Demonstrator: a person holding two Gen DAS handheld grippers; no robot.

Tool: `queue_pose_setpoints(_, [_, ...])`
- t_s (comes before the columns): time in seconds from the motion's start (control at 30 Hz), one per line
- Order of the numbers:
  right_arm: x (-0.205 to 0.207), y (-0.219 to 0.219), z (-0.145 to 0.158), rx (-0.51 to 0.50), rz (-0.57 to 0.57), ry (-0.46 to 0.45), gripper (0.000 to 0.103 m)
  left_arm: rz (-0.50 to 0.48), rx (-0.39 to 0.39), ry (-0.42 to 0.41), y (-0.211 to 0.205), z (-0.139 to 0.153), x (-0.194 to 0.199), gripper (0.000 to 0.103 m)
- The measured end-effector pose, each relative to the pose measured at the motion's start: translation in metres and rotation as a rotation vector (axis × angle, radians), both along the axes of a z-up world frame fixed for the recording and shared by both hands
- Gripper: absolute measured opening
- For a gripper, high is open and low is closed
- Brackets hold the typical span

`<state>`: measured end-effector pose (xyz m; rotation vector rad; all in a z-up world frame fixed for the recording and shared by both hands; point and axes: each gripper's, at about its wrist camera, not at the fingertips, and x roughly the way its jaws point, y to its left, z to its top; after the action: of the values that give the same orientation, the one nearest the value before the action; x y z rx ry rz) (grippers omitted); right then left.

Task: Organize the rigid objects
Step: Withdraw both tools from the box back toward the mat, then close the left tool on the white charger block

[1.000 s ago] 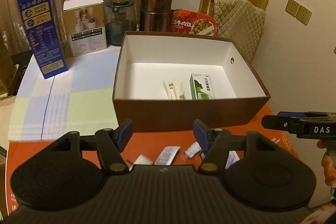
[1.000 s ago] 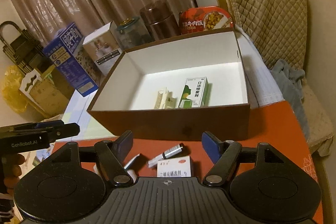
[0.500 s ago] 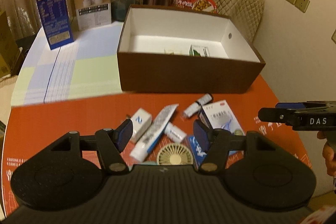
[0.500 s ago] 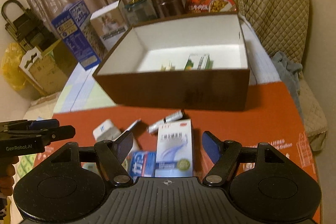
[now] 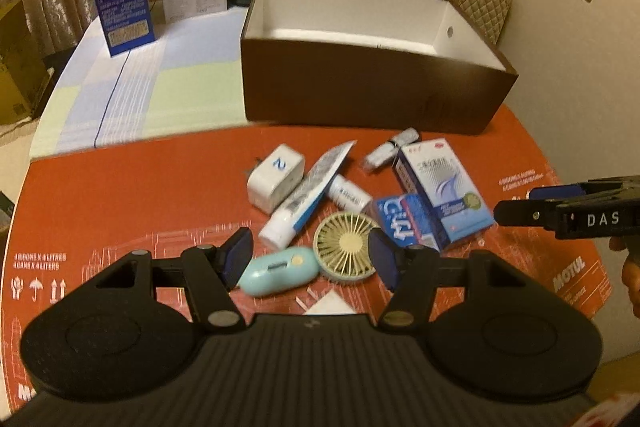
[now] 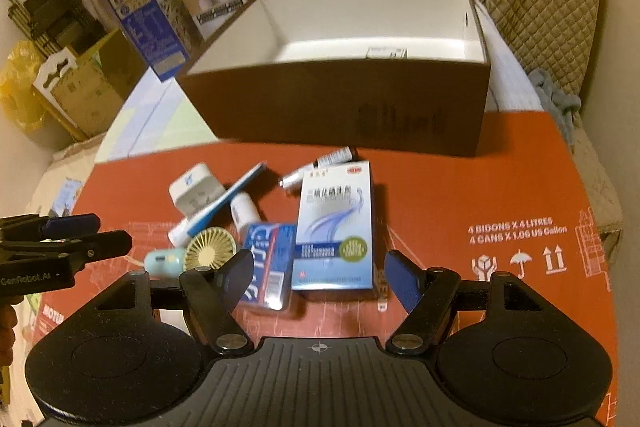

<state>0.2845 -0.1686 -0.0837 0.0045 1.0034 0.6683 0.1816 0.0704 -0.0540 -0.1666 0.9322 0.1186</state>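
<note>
Hovering over the clutter, both tongs stood open and empty: the left tongs (image 5: 312,259) framed the mint-green fan handle (image 5: 276,271) and round fan head (image 5: 346,251), the right tongs (image 6: 320,277) framed the lower edge of the tall blue-white medicine box (image 6: 334,231). All loose items lay in one heap on the red counter (image 5: 120,195), in front of the brown storage box (image 5: 360,91): white adapter (image 5: 276,175), toothpaste tube (image 5: 308,195), small white bottle (image 5: 348,193), small spray tube (image 5: 390,147) nearest the storage box, flat blue pack (image 6: 268,259) touching the medicine box's left side. One small carton (image 6: 386,53) was already inside the storage box, mostly hidden by its front wall.

Judged step: picking the next item. To do it well, the right tongs should straddle the medicine box across its narrow width, clear of the blue pack leaning on it, and close square on the flat sides. The left tongs would do better on the fan's handle than its round head, which looked likely to slip. Lift well above the storage box's front wall before crossing.
</note>
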Motion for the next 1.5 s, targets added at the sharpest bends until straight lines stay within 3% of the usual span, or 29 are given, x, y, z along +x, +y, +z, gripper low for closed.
queue_pose_setpoints(0.5, [-0.015, 0.004, -0.029, -0.061, 0.04, 0.04, 0.069, -0.054, 0.023, 0.028, -0.01, -0.034, -0.029, 0.059])
queue_pose_setpoints(0.87, [-0.018, -0.005, -0.04, -0.075, 0.031, 0.072, 0.069, -0.132, 0.049, 0.065, -0.032, -0.057, -0.026, 0.064])
queue_pose_setpoints(1.03, [-0.017, -0.008, -0.043, -0.079, 0.024, 0.083, 0.069, -0.066, 0.061, 0.117, -0.035, -0.071, -0.015, 0.065])
queue_pose_setpoints(1.2, [-0.016, -0.009, -0.045, -0.084, 0.03, 0.089, 0.069, 0.03, -0.013, 0.154, -0.029, -0.08, -0.001, 0.065])
queue_pose_setpoints(1.5, [-0.013, -0.013, -0.049, -0.092, 0.034, 0.103, 0.069, 0.078, 0.012, 0.178, -0.023, -0.089, -0.002, 0.059])
